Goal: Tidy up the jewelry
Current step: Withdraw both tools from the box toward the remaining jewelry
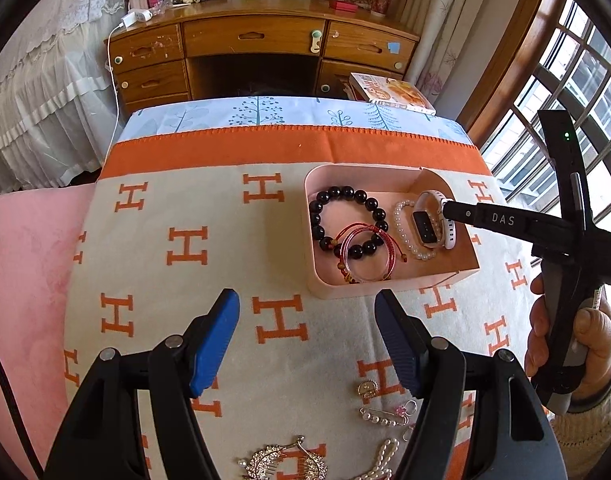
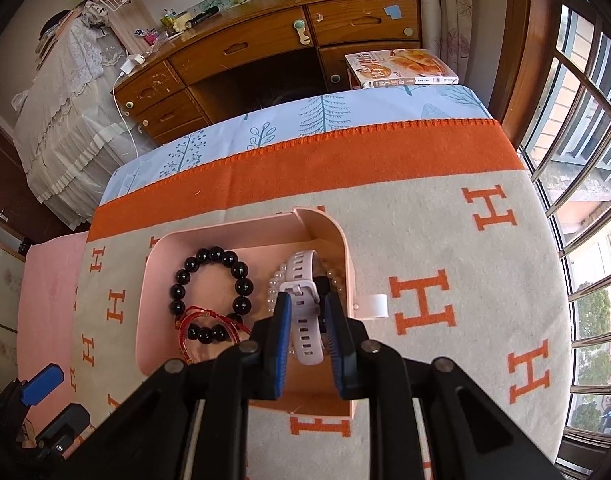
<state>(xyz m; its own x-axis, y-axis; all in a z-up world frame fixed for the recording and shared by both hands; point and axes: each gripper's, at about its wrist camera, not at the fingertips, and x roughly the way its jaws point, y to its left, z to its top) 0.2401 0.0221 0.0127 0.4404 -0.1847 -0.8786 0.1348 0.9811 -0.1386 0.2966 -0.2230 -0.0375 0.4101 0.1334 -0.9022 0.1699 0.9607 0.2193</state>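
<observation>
Pale pink plastic tray point(image 1: 389, 292) sits on a cream blanket point(image 1: 209, 264) with orange H letters all over it, and that's where most of the jewelry is already. Inside there's a black bead bracelet point(image 1: 347, 220), a thin red cord bracelet point(image 1: 365, 254) overlapping its near side, a white pearl bracelet point(image 1: 405, 228), and a watch point(image 1: 429, 222) with a white perforated strap and a small rectangular dark face in a gold-ish case.

The watch is in the tray's right-hand end, lying partly over the pearl bracelet. In the left wrist view its long axis runs roughly from the far side of the tray to the near side, face turned up and slightly to the left. From the right wrist camera the strap runs straight away from the lens, buckle end up near the pads.

The right gripper point(image 2: 307, 312) is nearly closed, its blue pads pinching the watch strap right at the buckle. A hand point(image 1: 565, 340) grips its handle at the right edge of the left wrist view.

The left gripper point(image 1: 307, 312) hangs over bare blanket just in front of the tray, jaws spread wide with nothing between them. Closer to the camera, loose on the blanket: a pearl pin point(image 1: 385, 414), a gold rhinestone hair comb point(image 1: 285, 462), and a small gold charm point(image 1: 365, 388).
</observation>
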